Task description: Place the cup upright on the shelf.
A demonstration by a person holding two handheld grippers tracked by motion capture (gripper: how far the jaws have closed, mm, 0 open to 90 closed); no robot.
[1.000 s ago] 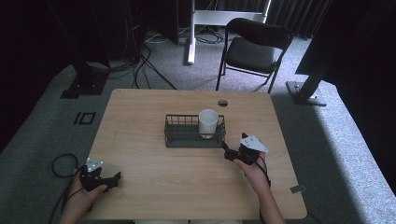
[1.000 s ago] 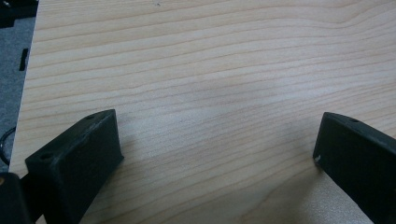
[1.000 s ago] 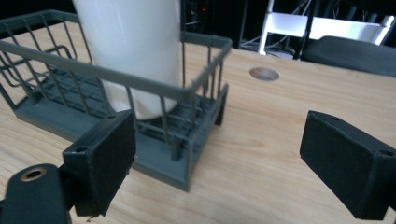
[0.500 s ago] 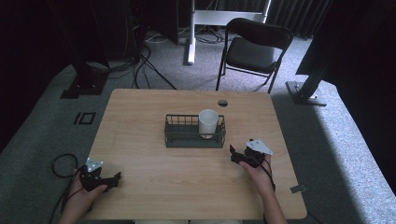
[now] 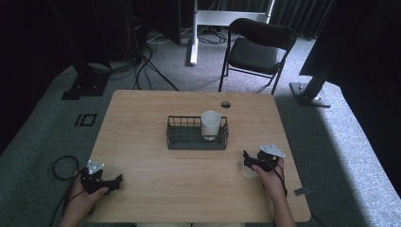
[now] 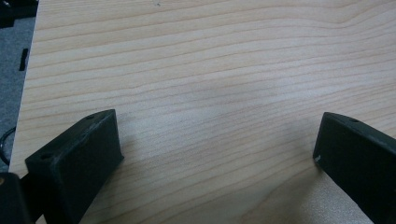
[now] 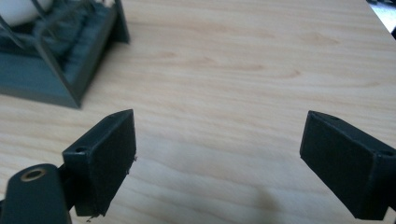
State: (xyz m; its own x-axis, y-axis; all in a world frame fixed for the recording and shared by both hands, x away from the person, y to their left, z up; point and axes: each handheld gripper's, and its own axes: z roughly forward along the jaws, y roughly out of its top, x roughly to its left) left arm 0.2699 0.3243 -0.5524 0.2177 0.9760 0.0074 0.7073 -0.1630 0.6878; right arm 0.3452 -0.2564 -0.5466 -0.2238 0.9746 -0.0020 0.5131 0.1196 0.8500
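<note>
The left tongs (image 5: 116, 179) rest low on the bare tabletop (image 5: 142, 123), jaws spread wide with nothing between them, well apart from the work. Ahead and to the left of the right tongs (image 5: 246, 158), a white cup (image 5: 211, 124) stands upright in the right end of the wire basket (image 5: 184, 137). The right tongs gape empty near the basket's corner. The cup looks placed; next likely calls only for parking both tongs.

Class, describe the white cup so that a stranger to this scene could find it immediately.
Start at the wooden table; near its middle sits a dark wire basket. The white cup stands upright in the basket's right end. It is the one pale, round thing on the table.
</note>
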